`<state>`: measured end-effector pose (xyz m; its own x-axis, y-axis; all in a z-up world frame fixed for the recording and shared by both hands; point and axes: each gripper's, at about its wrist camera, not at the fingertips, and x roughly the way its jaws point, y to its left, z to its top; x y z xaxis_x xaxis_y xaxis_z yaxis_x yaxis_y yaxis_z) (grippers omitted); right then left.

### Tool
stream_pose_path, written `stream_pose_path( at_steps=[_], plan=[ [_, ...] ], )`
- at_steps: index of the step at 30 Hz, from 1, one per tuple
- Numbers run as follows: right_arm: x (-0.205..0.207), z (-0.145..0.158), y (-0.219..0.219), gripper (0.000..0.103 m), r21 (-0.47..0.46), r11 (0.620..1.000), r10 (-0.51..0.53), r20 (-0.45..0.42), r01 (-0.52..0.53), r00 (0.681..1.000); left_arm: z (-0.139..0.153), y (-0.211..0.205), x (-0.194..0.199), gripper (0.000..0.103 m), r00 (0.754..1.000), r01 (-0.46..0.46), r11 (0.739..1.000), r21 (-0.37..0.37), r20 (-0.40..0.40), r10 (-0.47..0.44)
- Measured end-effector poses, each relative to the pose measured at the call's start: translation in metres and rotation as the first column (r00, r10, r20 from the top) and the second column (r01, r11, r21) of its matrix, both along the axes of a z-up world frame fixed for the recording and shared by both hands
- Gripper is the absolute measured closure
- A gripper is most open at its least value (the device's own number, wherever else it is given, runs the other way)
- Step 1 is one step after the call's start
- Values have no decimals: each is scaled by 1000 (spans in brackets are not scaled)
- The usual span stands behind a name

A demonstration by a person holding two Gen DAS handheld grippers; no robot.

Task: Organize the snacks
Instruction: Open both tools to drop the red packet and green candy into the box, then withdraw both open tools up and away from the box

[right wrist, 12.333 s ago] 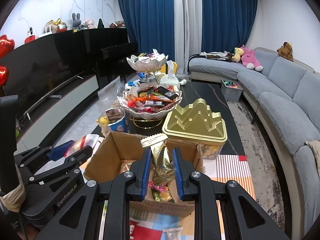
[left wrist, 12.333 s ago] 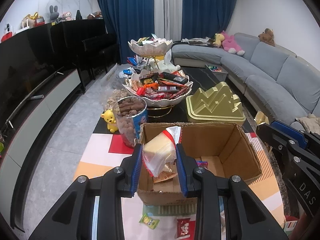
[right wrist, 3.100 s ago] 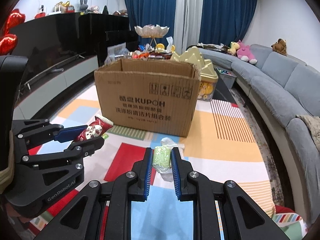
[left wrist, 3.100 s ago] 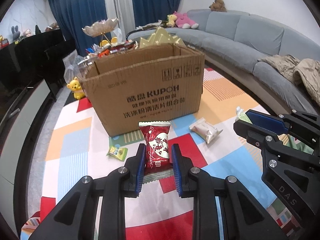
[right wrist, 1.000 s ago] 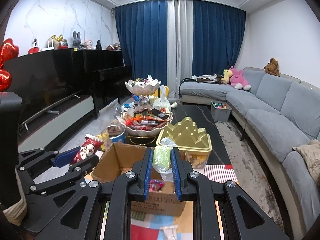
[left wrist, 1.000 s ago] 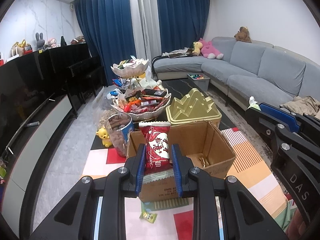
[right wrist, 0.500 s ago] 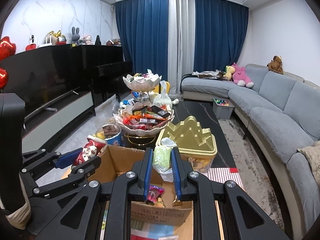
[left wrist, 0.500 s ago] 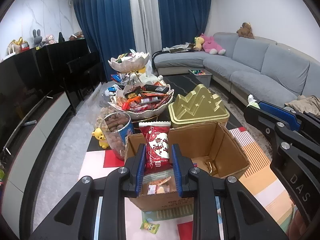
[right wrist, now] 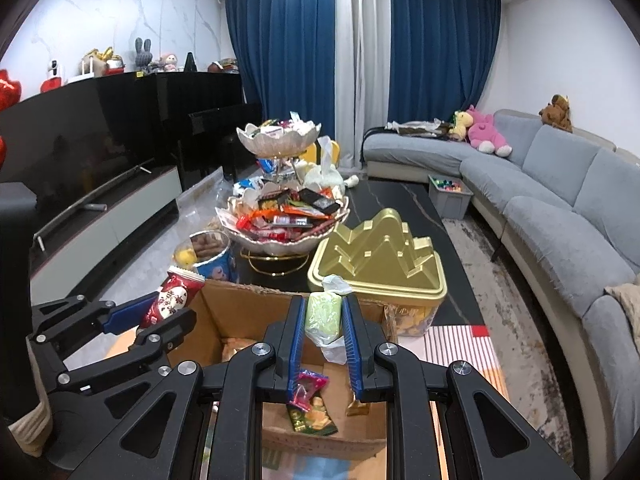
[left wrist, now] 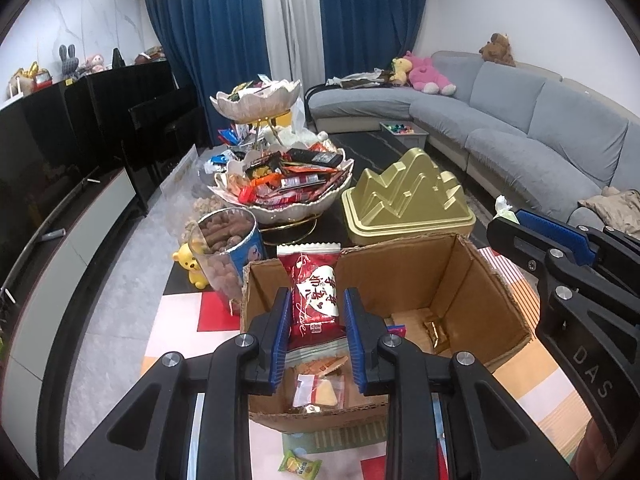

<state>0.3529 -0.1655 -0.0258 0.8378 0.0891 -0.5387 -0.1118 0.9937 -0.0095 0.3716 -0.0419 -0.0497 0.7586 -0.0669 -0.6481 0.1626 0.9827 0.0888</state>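
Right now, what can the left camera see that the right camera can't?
Only the left view shows the little green candy on the mat and the yellow bear. Only the right view shows the red balloon. Both show the box, the gold tin, the red packet in the left gripper and the green packet in the right gripper.

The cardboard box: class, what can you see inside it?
Inside the cardboard box lie several snack packets, one a gold-wrapped sweet on the bare bottom. The held red packet and both hand-held grippers hide part.
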Motion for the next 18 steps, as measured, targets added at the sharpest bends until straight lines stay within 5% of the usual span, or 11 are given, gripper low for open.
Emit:
stream_pose_path(
  at_steps=[3,5,9,18],
  plan=[
    [4,-2,-1,80,6,1000,4,-17,-4,1000,-1,0,2,72,1000,-1,1000,-3,-1,1],
    [6,-4,-3,62,20,1000,3,-27,-3,1000,-2,1,2,59,1000,-4,1000,-6,-7,4],
    [5,-3,-5,42,21,1000,-11,-30,11,999,0,2,-1,47,1000,-13,1000,-14,-5,13],
    [-5,6,-7,40,12,1000,-27,-19,27,999,10,10,-10,36,999,-41,999,-17,16,42]
  ],
)
